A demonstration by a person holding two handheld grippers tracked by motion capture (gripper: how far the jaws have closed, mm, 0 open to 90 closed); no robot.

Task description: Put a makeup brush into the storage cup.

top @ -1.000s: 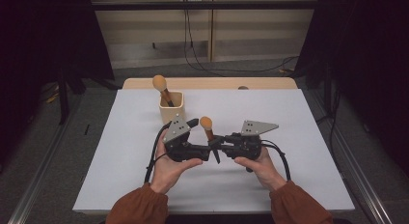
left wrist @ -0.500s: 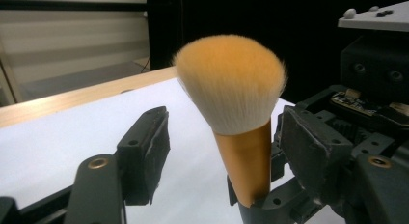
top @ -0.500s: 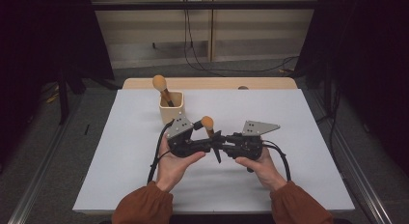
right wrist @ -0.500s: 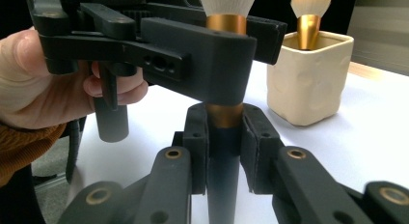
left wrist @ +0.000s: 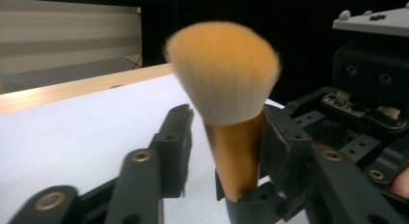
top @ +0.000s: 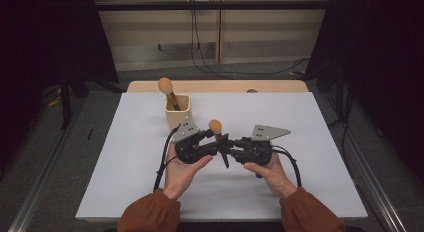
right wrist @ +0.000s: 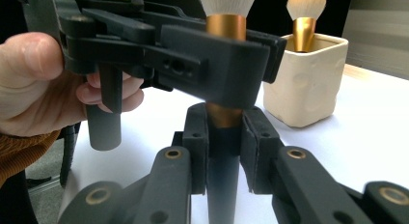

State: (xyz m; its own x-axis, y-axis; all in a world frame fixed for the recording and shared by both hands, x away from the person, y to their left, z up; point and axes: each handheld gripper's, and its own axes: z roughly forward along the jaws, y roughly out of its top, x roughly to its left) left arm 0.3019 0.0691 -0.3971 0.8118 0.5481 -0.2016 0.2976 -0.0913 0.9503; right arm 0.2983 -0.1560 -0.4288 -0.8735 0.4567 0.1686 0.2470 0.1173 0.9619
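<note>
Since the earlier frame, the left hand-held gripper [top: 216, 144] has been closing its jaws around the makeup brush [top: 215, 127], which stood free between them a second ago; both hands stay where they were.

High view: the two grippers meet nose to nose near the middle of the white desk [top: 310, 127]. The left hand [top: 182, 167] holds its gripper at 9 o'clock of the brush, and the right hand [top: 267, 172] holds the right hand-held gripper [top: 226, 148] at 3 o'clock of it. The brush stands upright between them, its orange head above the jaws. At 11 o'clock of the brush, well apart, a cream cup [top: 177, 111] holds a second brush [top: 166, 88] that leans to the left.

Left gripper view: the makeup brush [left wrist: 226, 89] rises upright just right of centre. Its gold ferrule lies against the right-hand jaw, while a gap of white desk shows between it and the left-hand jaw, so the jaws are narrowed but not yet pressed on both sides.

Right gripper view: the right hand-held gripper [right wrist: 223, 132] is shut tight on the brush, its pads pressing the dark handle just below the gold ferrule. The left gripper's jaws cross higher up, around the ferrule. The cream cup [right wrist: 308, 84] stands at 2 o'clock with the second brush [right wrist: 304, 11] in it.
</note>
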